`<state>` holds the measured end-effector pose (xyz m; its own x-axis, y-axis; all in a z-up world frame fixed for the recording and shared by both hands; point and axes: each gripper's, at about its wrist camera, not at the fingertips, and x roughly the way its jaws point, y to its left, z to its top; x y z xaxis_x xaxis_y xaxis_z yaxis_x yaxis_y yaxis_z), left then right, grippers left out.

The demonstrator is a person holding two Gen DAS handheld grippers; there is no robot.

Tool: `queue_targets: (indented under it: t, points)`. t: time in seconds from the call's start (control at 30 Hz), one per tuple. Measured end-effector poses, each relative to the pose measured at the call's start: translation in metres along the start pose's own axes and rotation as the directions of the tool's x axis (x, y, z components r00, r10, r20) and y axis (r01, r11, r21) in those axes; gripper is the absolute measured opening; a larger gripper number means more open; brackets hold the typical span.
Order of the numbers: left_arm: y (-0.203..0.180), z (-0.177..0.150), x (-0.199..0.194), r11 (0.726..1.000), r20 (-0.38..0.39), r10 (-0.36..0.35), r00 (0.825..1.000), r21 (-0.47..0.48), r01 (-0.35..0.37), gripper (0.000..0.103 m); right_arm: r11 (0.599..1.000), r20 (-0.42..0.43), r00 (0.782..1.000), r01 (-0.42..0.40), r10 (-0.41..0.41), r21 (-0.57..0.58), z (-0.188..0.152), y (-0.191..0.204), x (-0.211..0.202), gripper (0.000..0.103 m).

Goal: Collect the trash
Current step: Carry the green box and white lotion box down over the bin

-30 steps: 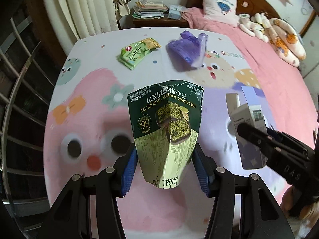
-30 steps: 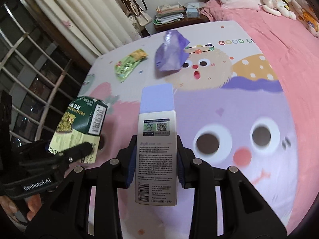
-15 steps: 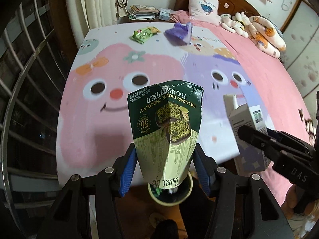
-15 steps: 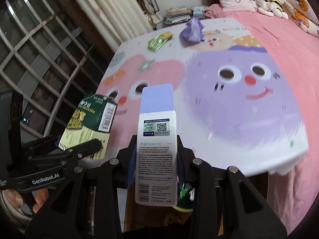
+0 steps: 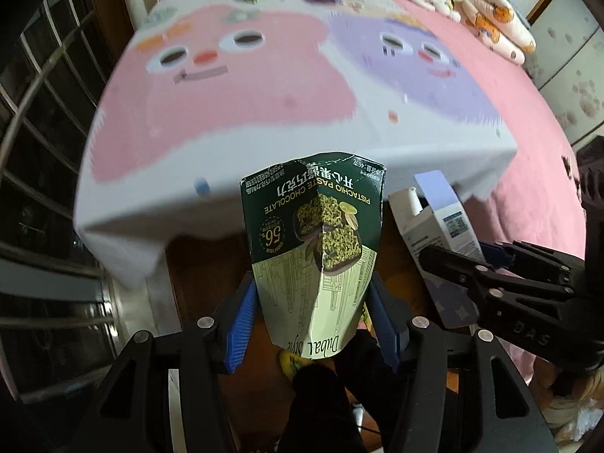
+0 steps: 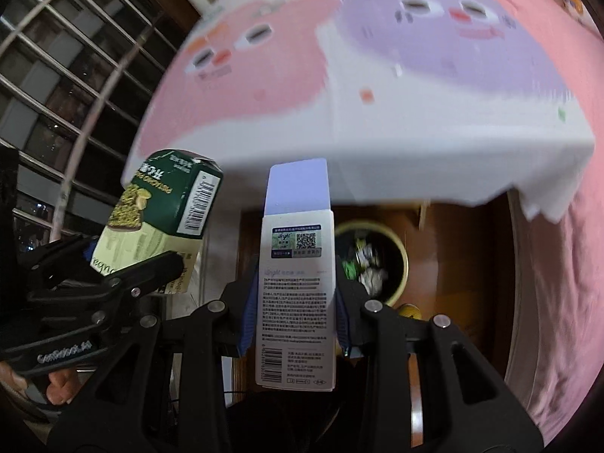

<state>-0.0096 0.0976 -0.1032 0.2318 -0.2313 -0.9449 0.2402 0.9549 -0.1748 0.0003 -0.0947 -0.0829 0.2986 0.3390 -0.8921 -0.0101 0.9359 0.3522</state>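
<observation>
Right wrist view had your right gripper (image 6: pixel 294 334) clenched on the white carton (image 6: pixel 296 302), beside the bin (image 6: pixel 400 260) — not over it. Your left fingers (image 5: pixel 241 321) clasped the green chocolate box (image 5: pixel 313 249); letting go early risked floor misses.

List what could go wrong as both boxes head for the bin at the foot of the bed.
1. The white box sits to the side of the bin, not over it; released now, it would probably land on the floor.
2. The right claw pinches only its lower half, so the tall box could pivot.
3. The crumpled green chocolate box in the left claw rides close beside the other; they could collide.
</observation>
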Motion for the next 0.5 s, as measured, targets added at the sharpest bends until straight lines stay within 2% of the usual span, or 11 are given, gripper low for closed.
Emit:
queue_targets:
  t: [0.17, 0.3, 0.5]
  points:
    - [-0.014, -0.024, 0.054, 1.000, -0.073, -0.003, 0.997, 0.006, 0.003, 0.056, 0.998, -0.093, 0.995, 0.026, -0.020, 0.063, -0.031, -0.038, 0.053, 0.031]
    - [-0.021, -0.040, 0.113, 1.000, -0.115, 0.021, 0.993, 0.011, -0.020, 0.057, 0.994, -0.150, 0.988, 0.049, -0.035, 0.093, -0.047, -0.071, 0.103, 0.031]
    - [-0.021, -0.046, 0.194, 0.999, -0.175, 0.045, 0.983, -0.003, -0.046, 0.060, 0.988, -0.217, 0.975, 0.079, -0.048, 0.134, -0.065, -0.107, 0.177, 0.031]
